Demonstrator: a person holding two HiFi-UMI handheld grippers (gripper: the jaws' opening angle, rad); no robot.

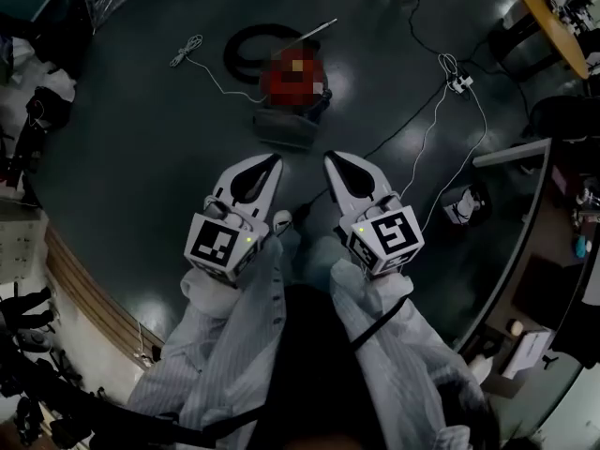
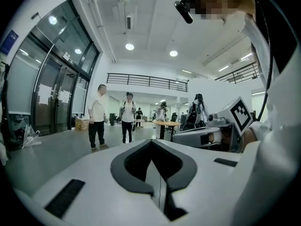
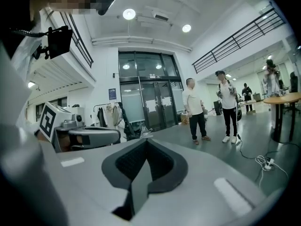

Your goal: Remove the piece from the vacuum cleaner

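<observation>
In the head view a red vacuum cleaner (image 1: 292,90) sits on the dark floor ahead, its black hose (image 1: 253,43) coiled behind it and a thin wand (image 1: 317,30) sticking out to the right. My left gripper (image 1: 274,160) and right gripper (image 1: 330,157) are held side by side at waist height, well short of the vacuum, both shut and empty. In the left gripper view the jaws (image 2: 151,142) meet with nothing between them, and the right gripper (image 2: 221,126) shows beside it. The right gripper view shows its jaws (image 3: 146,142) closed too. Neither gripper view shows the vacuum.
White cables (image 1: 441,111) and a power strip (image 1: 459,83) trail across the floor to the right of the vacuum. A desk edge (image 1: 514,153) runs at right, a wooden-edged wall (image 1: 84,289) at left. Two people (image 3: 209,109) stand near glass doors (image 3: 150,105), and a round table (image 2: 164,124) stands further back.
</observation>
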